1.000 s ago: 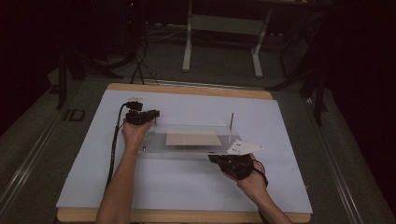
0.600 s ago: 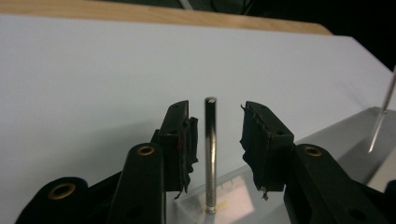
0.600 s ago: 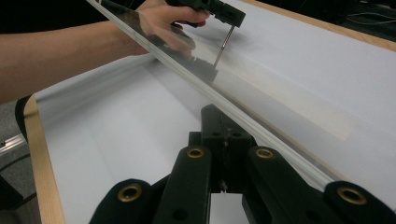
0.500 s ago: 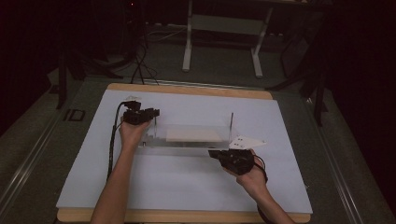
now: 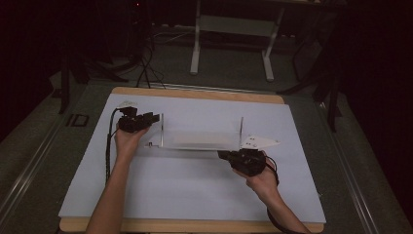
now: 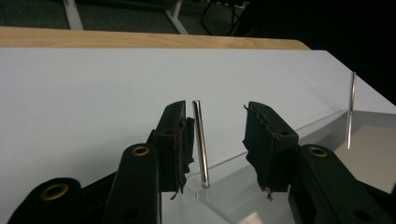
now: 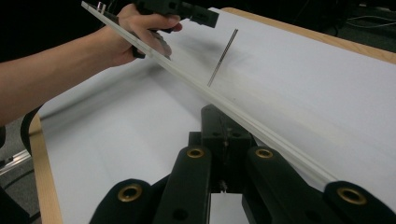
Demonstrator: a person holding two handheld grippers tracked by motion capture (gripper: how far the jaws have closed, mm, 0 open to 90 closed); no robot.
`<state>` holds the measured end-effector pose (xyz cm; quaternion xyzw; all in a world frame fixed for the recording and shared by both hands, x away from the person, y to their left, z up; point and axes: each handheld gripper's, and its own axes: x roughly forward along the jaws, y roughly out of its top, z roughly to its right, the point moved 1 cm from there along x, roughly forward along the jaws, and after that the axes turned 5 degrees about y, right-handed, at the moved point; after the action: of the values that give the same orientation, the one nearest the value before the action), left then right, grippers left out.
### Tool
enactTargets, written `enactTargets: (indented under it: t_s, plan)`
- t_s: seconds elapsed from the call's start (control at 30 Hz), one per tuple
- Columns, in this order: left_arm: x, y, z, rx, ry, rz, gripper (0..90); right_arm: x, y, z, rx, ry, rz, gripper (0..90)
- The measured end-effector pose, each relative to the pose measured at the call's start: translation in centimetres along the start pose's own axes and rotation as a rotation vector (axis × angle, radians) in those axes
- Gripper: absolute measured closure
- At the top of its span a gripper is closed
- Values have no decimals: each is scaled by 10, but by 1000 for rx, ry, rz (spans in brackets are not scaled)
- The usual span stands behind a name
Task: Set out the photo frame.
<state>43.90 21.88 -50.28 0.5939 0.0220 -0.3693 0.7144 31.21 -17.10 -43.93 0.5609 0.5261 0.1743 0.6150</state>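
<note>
Centrally on white table sheet (image 5: 195, 185): clear acrylic base plate (image 5: 195, 141) with two upright thin metal rods. Left gripper (image 6: 219, 140) jaws just opened, parted around left rod (image 6: 201, 144), not touching. Right gripper (image 7: 224, 140) clamped shut on plate edge.

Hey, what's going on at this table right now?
A person works with tongs in each hand on a clear plate that carries two upright metal pins, lying on the white-covered table. The right tongs are shut on the plate's near edge. The left tongs have just been opening: the left pin stands between their jaws, close to one pad but not pressed. The right pin stands free.
</note>
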Motion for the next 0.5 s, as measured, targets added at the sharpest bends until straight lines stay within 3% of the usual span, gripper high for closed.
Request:
enactTargets:
  t_s: [0.27, 0.5]
  plan:
    - [-13, -4, 6, 50, -7, -5, 586, 1, 8, 4, 11, -2, 11, 900]
    - [-30, -8, 11, 85, -15, 35, 586, 1, 13, 8, 19, -9, 22, 900]
